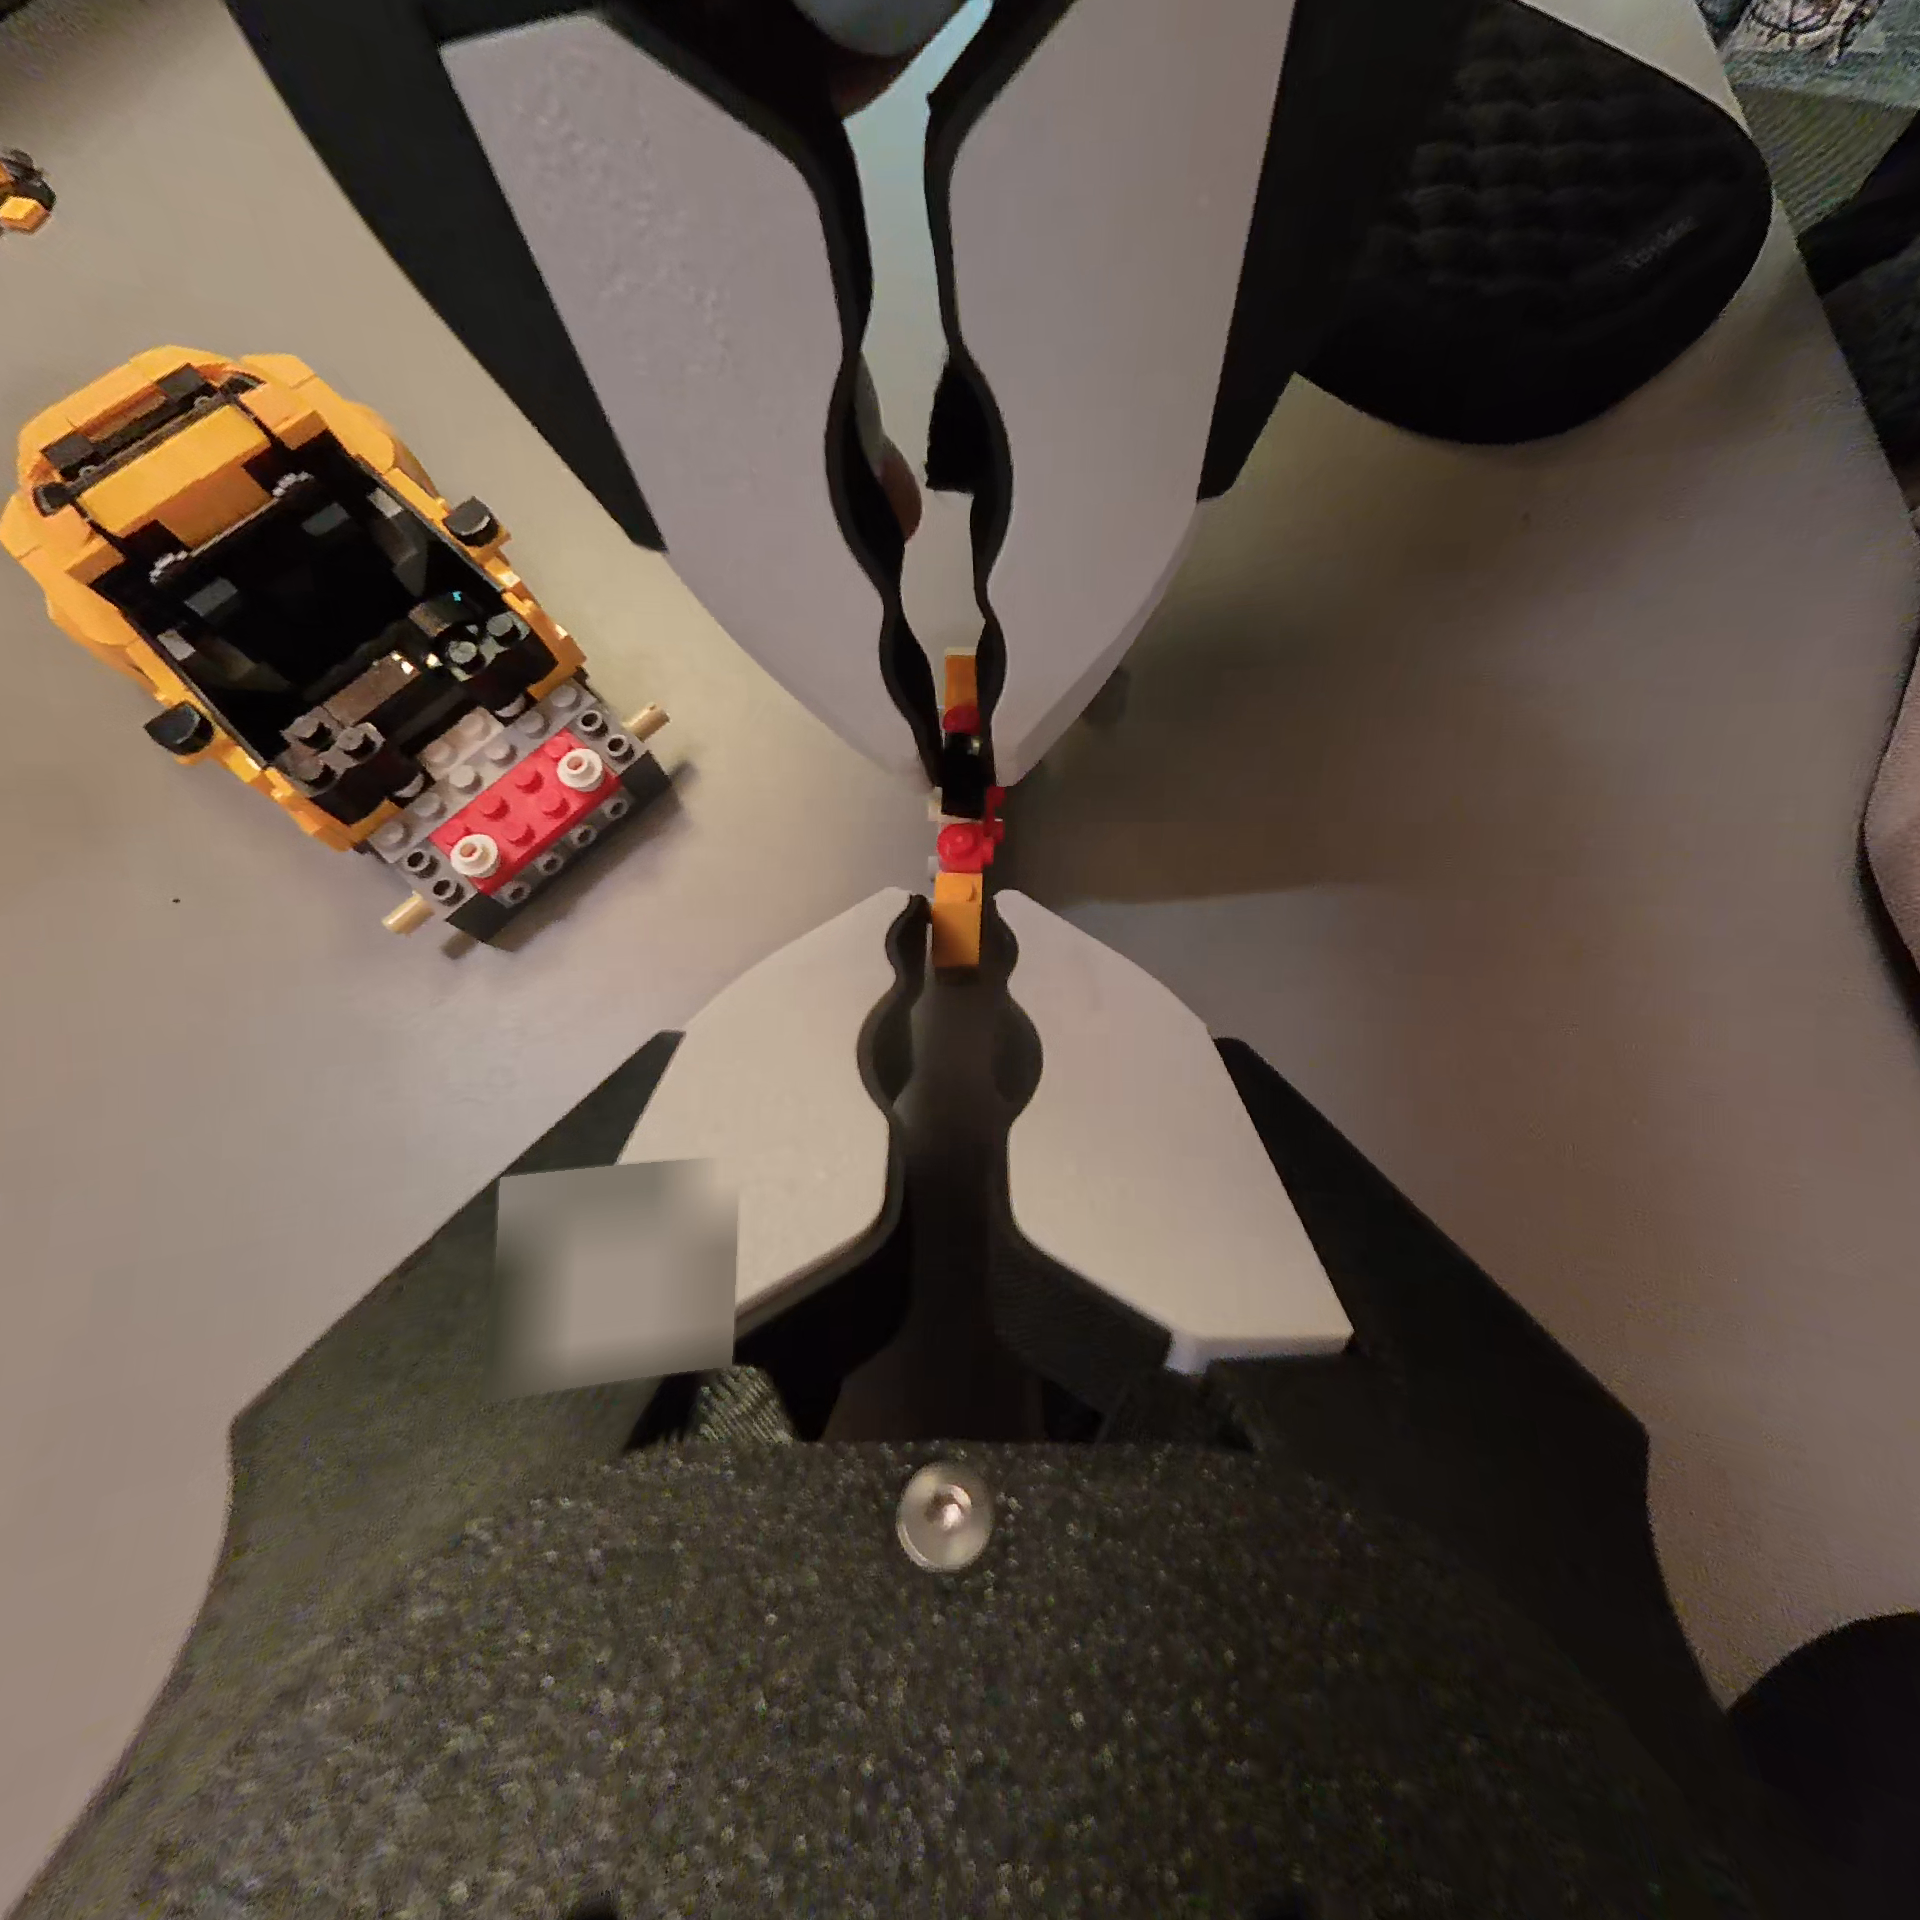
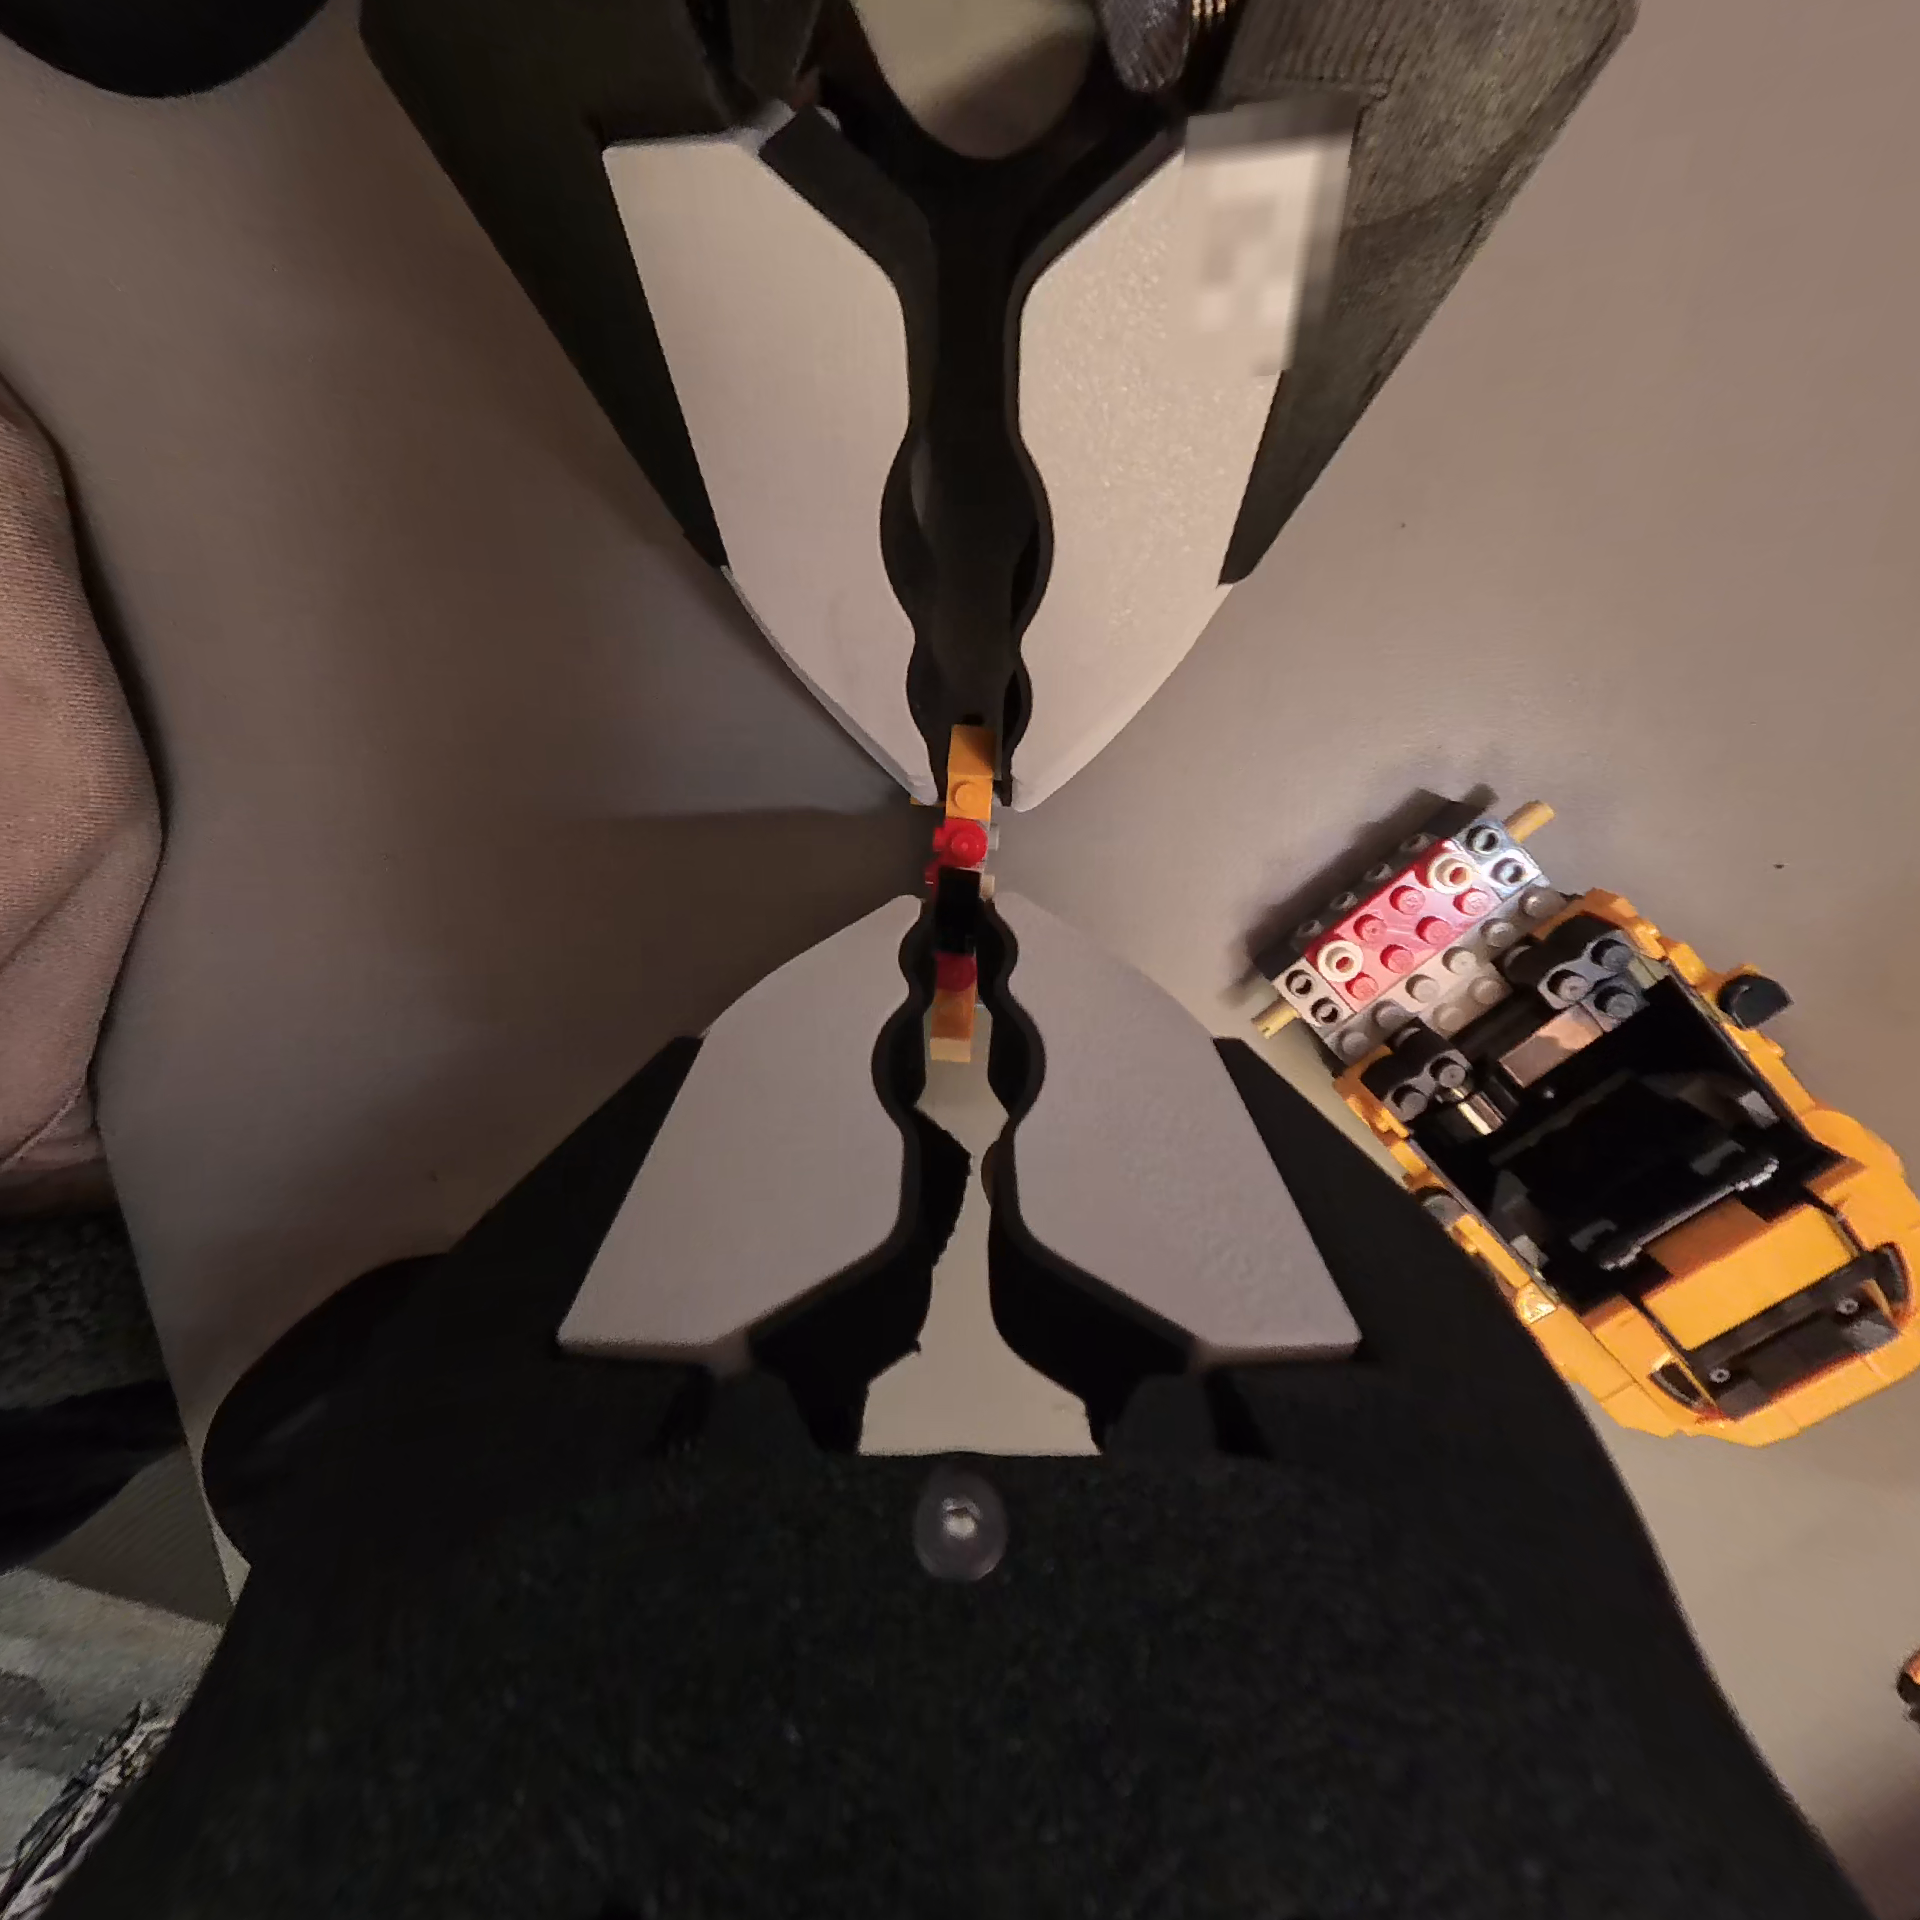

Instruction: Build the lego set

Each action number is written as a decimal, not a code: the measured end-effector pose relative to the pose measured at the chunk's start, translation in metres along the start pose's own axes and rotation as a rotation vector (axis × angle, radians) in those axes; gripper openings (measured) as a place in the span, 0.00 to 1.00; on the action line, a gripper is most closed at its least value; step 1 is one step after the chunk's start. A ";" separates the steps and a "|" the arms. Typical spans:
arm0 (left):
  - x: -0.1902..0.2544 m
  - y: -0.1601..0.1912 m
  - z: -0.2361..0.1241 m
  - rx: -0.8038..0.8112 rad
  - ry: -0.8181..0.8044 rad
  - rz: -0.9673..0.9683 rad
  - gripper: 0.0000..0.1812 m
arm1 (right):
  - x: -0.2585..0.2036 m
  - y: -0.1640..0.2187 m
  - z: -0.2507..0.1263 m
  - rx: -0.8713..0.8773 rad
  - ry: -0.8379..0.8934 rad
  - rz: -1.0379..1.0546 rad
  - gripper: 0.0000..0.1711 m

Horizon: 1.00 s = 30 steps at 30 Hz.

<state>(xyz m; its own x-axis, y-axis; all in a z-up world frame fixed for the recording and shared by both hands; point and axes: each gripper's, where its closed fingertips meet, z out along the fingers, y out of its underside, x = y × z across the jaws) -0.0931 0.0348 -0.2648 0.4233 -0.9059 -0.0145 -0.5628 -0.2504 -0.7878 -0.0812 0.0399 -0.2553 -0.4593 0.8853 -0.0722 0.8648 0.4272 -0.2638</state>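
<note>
The orange car (image 1: 301,634) sits on the desk (image 1: 1455,831), mostly built, its red-and-grey rear studs bare. The left gripper (image 1: 954,935) and right gripper (image 2: 954,961) both pinch a small orange, red and black sub-assembly (image 1: 961,821), not yet attached.

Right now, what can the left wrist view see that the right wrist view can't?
Only the left wrist view shows loose orange pieces at the table's far edge and a dark cushion. Only the right wrist view shows pink fabric. Both show the orange car, and the left gripper and right gripper pinching one small brick strip between them.
</note>
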 end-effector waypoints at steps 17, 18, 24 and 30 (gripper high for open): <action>0.001 0.000 0.000 0.002 -0.005 0.010 0.05 | -0.001 -0.001 0.000 0.064 -0.081 0.052 0.04; 0.001 0.000 0.000 0.002 -0.004 0.010 0.05 | -0.001 -0.001 0.000 0.064 -0.073 0.045 0.05; 0.001 0.000 0.000 0.001 -0.003 0.007 0.05 | -0.001 0.000 -0.003 0.072 -0.050 0.031 0.05; 0.001 0.001 -0.001 -0.001 0.000 -0.008 0.05 | -0.001 -0.007 -0.008 0.112 0.086 -0.072 0.06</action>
<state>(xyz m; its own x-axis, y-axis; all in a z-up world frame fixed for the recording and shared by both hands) -0.0933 0.0334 -0.2649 0.4276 -0.9039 -0.0076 -0.5597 -0.2582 -0.7874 -0.0846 0.0374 -0.2458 -0.4965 0.8675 0.0318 0.7999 0.4714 -0.3714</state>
